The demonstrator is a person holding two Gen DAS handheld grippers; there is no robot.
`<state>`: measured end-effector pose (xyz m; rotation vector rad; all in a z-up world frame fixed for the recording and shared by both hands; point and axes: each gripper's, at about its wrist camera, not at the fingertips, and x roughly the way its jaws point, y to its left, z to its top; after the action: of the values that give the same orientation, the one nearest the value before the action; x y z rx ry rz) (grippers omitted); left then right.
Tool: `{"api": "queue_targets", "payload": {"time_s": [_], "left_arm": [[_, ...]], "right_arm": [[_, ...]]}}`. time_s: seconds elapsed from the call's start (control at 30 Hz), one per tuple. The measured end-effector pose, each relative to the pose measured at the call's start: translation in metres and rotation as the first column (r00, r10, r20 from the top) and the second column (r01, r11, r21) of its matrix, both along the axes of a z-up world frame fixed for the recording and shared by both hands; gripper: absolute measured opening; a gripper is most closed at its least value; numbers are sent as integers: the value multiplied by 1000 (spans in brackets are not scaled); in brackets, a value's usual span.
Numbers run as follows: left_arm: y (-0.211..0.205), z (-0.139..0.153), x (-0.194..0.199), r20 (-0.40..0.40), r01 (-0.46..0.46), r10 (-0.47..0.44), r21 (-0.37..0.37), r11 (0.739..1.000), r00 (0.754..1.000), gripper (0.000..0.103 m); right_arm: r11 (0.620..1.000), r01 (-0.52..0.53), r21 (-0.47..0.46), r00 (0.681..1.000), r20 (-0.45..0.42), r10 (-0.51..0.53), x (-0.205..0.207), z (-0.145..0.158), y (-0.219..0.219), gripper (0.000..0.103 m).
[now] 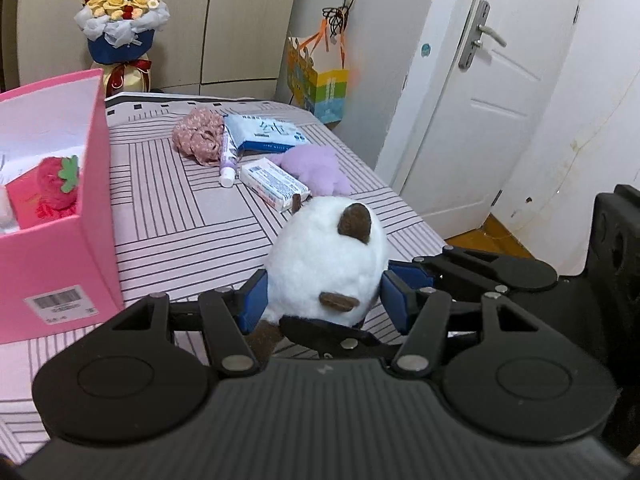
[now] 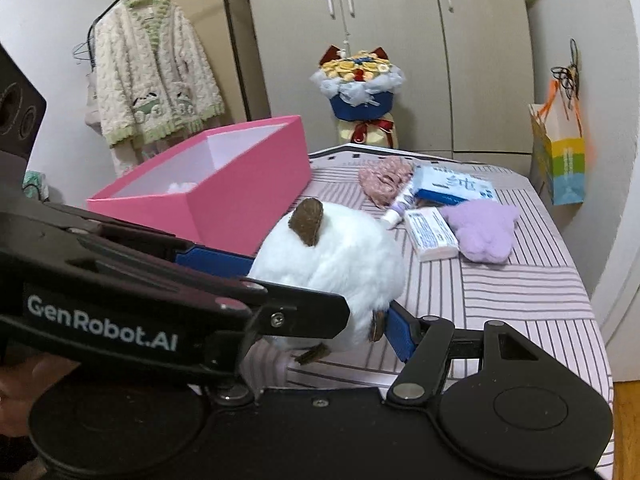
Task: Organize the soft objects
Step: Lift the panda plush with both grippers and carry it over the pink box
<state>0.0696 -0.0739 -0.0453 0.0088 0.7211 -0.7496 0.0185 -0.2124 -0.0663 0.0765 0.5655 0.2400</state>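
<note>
The white plush toy (image 1: 326,264), round-bodied with brown felt ears, is clamped between the blue pads of the left gripper (image 1: 324,296) and is held above the striped bedcover (image 1: 192,216), beside the pink box (image 1: 60,264). In the right wrist view the same toy is also pressed from both sides by the right gripper (image 2: 320,292), whose far finger is partly hidden behind the left tool. The toy is judged light, soft and easily squashed, unlikely to slip thanks to its fur; its broad middle is best gripped, not the thin ears. A purple plush (image 1: 320,168) and a floral scrunchie (image 1: 198,136) are left lying further along the bed.
</note>
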Motion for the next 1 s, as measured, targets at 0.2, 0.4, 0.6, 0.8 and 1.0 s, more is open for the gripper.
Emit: {"api": "queue_targets", "payload": {"time_s": [0.2, 0.4, 0.6, 0.8, 1.0], "left_arm": [[28, 28, -10, 16, -3, 3, -47, 999, 1000, 58], [53, 60, -21, 121, -53, 58, -45, 998, 991, 58], [78, 82, -6, 169, -121, 129, -55, 991, 977, 59], [111, 101, 23, 201, -202, 206, -39, 979, 958, 59], [142, 102, 71, 149, -282, 284, -36, 959, 947, 59]], "right_arm": [[998, -64, -17, 997, 43, 65, -10, 33, 14, 70], [990, -124, -70, 981, 143, 133, -13, 64, 42, 70], [982, -174, -78, 960, 207, 187, 9, 86, 66, 70], [955, -287, -73, 920, 258, 296, 49, 101, 91, 71], [928, -371, -27, 907, 205, 369, 106, 102, 116, 71]]}}
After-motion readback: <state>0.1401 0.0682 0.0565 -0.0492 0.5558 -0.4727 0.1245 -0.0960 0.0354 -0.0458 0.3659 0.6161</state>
